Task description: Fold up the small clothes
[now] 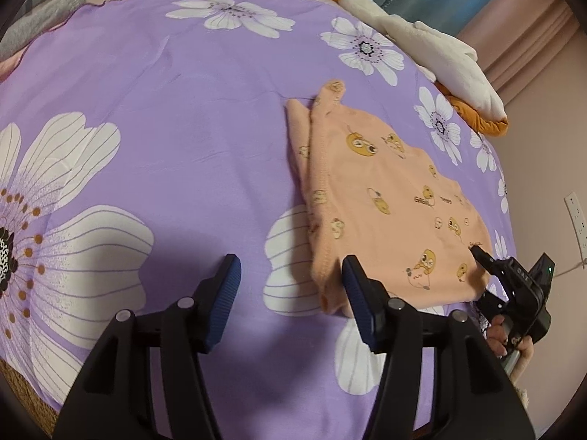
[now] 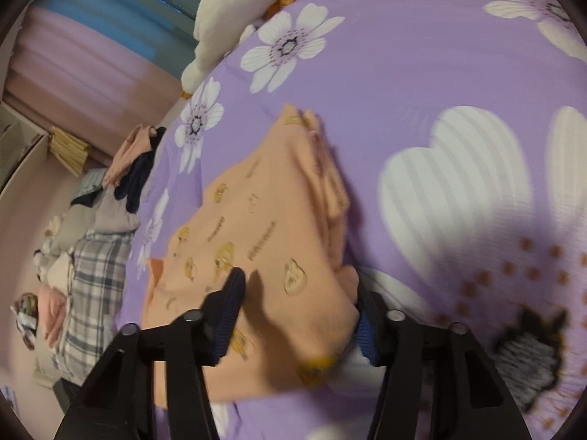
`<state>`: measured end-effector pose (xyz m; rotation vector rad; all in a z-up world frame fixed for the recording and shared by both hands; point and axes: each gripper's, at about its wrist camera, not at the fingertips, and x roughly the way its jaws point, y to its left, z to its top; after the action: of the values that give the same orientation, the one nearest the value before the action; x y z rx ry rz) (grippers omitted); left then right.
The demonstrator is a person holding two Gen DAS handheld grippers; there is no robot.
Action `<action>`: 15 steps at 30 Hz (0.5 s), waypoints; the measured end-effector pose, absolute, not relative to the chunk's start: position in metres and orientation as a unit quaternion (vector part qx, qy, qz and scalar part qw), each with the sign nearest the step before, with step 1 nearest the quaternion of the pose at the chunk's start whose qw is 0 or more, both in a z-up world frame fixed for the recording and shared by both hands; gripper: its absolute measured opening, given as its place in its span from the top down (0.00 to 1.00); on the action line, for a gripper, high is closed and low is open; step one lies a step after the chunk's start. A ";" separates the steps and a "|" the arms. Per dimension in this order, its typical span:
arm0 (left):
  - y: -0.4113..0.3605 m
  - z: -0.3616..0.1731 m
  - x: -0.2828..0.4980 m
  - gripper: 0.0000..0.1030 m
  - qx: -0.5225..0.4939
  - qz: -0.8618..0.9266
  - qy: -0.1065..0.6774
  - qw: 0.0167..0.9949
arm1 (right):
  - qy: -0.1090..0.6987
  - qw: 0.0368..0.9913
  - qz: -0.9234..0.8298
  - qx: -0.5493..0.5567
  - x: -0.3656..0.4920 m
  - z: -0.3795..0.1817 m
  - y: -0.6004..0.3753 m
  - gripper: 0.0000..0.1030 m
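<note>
A small peach garment with yellow cartoon prints (image 1: 385, 198) lies partly folded on the purple flowered bed cover (image 1: 165, 117). My left gripper (image 1: 290, 286) is open and empty, hovering just left of the garment's near corner. My right gripper (image 1: 480, 253) shows at the garment's right edge in the left wrist view. In the right wrist view the garment (image 2: 271, 220) lies between the spread fingers of my right gripper (image 2: 297, 293), which is open; its right finger (image 2: 367, 315) touches the folded edge.
A white and orange plush toy (image 1: 433, 47) lies at the bed's far edge. A heap of other clothes (image 2: 91, 227), with a plaid piece, sits beside the bed cover. A wall with a socket (image 1: 578, 220) is to the right.
</note>
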<state>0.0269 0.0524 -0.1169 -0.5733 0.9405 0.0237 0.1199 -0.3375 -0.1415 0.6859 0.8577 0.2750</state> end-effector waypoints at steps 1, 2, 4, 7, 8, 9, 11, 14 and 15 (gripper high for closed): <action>0.054 -0.118 0.027 0.45 -0.275 0.011 0.447 0.851 | 0.409 0.843 0.132 0.324 0.124 -0.142 -0.332 0.59; 0.055 -0.118 0.026 0.45 -0.277 0.011 0.446 0.851 | 0.411 0.843 0.133 0.321 0.126 -0.142 -0.327 0.67; 0.058 -0.117 0.026 0.45 -0.278 0.011 0.445 0.851 | 0.415 0.845 0.127 0.312 0.129 -0.142 -0.320 0.75; 0.060 -0.116 0.024 0.41 -0.277 0.013 0.444 0.852 | 0.407 0.855 0.109 0.302 0.126 -0.136 -0.314 0.80; 0.061 -0.117 0.024 0.39 -0.279 0.012 0.442 0.852 | 0.403 0.859 0.102 0.299 0.124 -0.133 -0.313 0.81; 0.062 -0.117 0.023 0.39 -0.281 0.013 0.442 0.852 | 0.396 0.863 0.095 0.298 0.119 -0.128 -0.314 0.81; 0.062 -0.117 0.024 0.38 -0.280 0.012 0.443 0.852 | 0.393 0.862 0.086 0.307 0.115 -0.123 -0.320 0.83; 0.062 -0.117 0.024 0.38 -0.276 0.013 0.444 0.852 | 0.376 0.861 0.093 0.329 0.107 -0.111 -0.330 0.83; 0.061 -0.117 0.023 0.38 -0.275 0.013 0.445 0.852 | 0.372 0.863 0.093 0.329 0.104 -0.107 -0.332 0.83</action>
<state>0.0235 0.0612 -0.1168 -0.5786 0.9372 0.0264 0.1043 -0.3319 -0.1070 0.6893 0.7801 0.1943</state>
